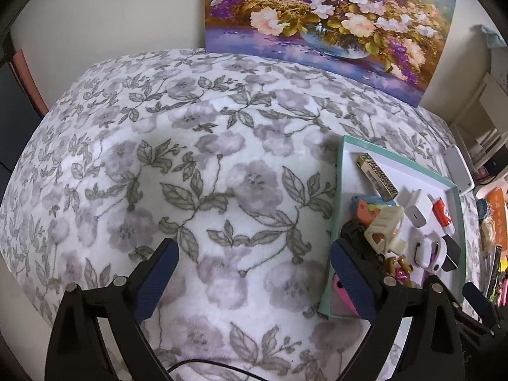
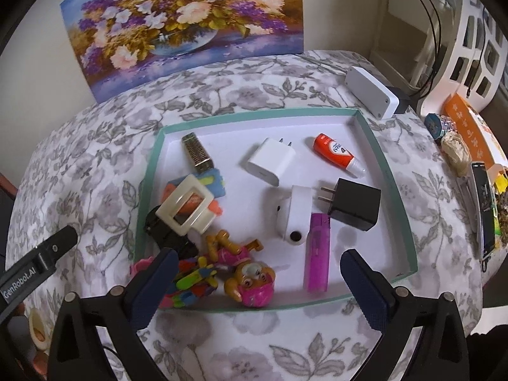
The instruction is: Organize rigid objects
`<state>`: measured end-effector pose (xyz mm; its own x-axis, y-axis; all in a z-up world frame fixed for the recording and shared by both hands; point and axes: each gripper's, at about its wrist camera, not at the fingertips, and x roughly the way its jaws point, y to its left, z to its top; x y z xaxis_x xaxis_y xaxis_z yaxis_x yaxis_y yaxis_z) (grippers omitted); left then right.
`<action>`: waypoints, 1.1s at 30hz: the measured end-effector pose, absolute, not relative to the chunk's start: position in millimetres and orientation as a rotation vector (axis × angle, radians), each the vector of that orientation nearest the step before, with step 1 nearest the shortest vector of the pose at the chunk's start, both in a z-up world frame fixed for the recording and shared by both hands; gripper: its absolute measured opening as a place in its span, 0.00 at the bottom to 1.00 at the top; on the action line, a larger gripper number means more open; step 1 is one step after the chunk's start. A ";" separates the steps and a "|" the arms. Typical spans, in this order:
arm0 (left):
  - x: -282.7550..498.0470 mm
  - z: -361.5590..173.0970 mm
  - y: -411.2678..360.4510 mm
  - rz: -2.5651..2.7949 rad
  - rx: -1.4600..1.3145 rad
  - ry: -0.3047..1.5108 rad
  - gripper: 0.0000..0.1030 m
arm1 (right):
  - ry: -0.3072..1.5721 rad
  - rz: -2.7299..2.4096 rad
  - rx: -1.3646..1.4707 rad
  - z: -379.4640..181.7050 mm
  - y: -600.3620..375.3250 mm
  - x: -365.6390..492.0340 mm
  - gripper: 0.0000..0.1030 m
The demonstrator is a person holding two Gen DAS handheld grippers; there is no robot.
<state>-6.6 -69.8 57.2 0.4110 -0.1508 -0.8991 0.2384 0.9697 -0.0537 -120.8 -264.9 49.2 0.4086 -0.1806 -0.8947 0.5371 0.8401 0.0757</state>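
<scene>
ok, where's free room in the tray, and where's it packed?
Free: tray floor along the far rim, behind the harmonica and white charger; also the near-right corner beside the purple lighter. Packed: near-left corner around the cream frame and pink toy pup.

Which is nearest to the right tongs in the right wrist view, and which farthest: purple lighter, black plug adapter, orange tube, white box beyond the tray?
From the right tongs, which stand open:
1. Purple lighter, lying between the tips, near the tray's front.
2. Black plug adapter, right of centre in the tray.
3. Orange tube, toward the tray's back right.
4. White box, outside the tray, on the blanket behind its back right corner.
</scene>
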 end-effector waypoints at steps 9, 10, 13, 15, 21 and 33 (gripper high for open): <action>-25.2 74.9 -56.6 -0.279 0.062 1.041 0.94 | 1.058 -0.451 0.349 50.4 -246.5 -130.4 1.00; -26.0 75.8 -56.0 -0.278 0.064 1.035 0.94 | 1.059 -0.448 0.346 50.4 -245.1 -131.1 1.00; -30.7 78.0 -54.9 -0.278 0.079 1.018 0.94 | 1.061 -0.443 0.332 50.2 -238.9 -133.4 1.00; -33.4 78.4 -54.3 -0.272 0.095 1.009 0.94 | 1.064 -0.441 0.326 49.8 -235.2 -135.0 1.00; -37.1 77.9 -48.7 -0.273 0.097 1.012 0.94 | 1.056 -0.440 0.323 51.2 -231.2 -138.2 1.00; -34.6 73.8 -50.7 -0.263 0.115 1.031 0.94 | 1.049 -0.442 0.332 51.5 -234.4 -135.5 1.00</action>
<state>-34.6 -50.7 73.8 0.4858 -0.1620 -0.8589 0.2696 0.9625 -0.0291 -135.5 -234.4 51.5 0.4244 -0.1906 -0.8852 0.5004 0.8641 0.0539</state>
